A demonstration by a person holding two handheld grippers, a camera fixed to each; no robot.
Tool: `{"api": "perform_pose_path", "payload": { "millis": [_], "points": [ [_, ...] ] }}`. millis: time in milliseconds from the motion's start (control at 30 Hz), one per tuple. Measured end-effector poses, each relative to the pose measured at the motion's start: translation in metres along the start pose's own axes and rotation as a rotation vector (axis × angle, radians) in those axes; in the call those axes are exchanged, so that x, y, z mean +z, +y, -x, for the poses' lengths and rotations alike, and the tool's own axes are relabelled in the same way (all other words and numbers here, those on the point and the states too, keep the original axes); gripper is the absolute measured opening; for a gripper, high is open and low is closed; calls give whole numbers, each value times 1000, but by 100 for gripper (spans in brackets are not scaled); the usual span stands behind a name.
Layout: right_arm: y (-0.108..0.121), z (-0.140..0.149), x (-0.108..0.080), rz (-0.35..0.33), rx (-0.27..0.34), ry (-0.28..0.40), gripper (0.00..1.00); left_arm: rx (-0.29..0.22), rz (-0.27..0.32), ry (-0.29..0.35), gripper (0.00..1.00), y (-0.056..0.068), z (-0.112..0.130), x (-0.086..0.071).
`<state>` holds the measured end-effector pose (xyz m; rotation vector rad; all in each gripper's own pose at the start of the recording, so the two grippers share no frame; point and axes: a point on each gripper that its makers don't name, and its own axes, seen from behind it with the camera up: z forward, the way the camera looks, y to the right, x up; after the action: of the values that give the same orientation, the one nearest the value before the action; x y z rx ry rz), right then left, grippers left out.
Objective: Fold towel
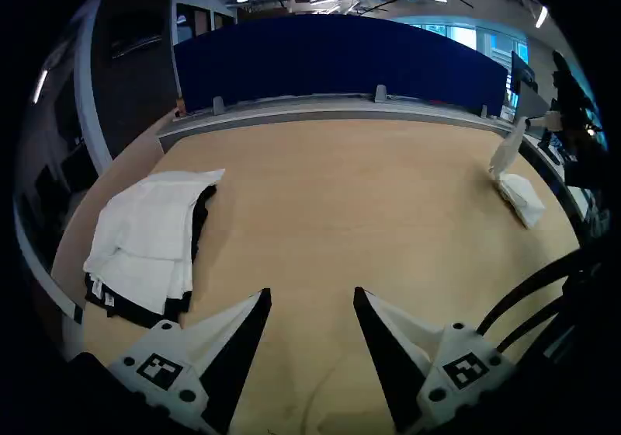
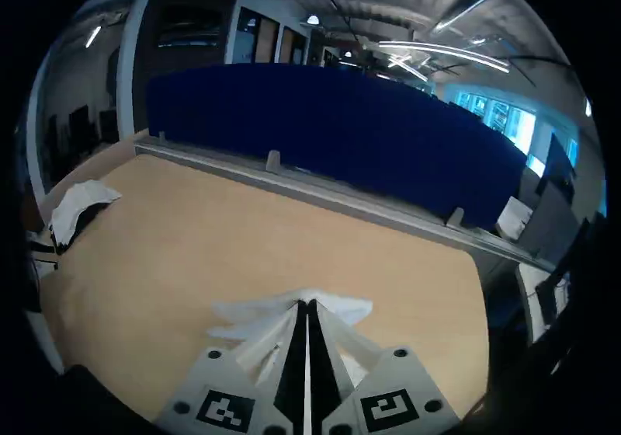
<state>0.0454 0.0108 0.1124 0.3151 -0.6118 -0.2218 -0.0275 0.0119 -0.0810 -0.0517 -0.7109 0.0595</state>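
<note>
A white towel lies bunched on the wooden table just under my right gripper, whose fingers are shut on a fold of it. From the left gripper view the same towel sits at the table's far right, one corner lifted upward. My left gripper hovers open above bare table with nothing between its fingers. A stack of folded white and black towels rests at the left side of the table; it also appears far left as the stack in the right gripper view.
A blue partition with a grey rail runs along the table's far edge. Desk gear and a monitor stand at the far right. Black cables cross beside my left gripper. The wooden table stretches between stack and towel.
</note>
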Motion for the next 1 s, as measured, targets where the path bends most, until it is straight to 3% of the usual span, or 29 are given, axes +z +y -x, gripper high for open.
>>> {"api": "perform_pose_path", "payload": {
  "millis": [500, 1000],
  "points": [
    [32, 99, -47, 72, 125, -111, 2, 13, 7, 6, 78, 5, -8, 2],
    [48, 201, -48, 136, 216, -272, 2, 20, 13, 9, 78, 9, -6, -1]
  ]
}}
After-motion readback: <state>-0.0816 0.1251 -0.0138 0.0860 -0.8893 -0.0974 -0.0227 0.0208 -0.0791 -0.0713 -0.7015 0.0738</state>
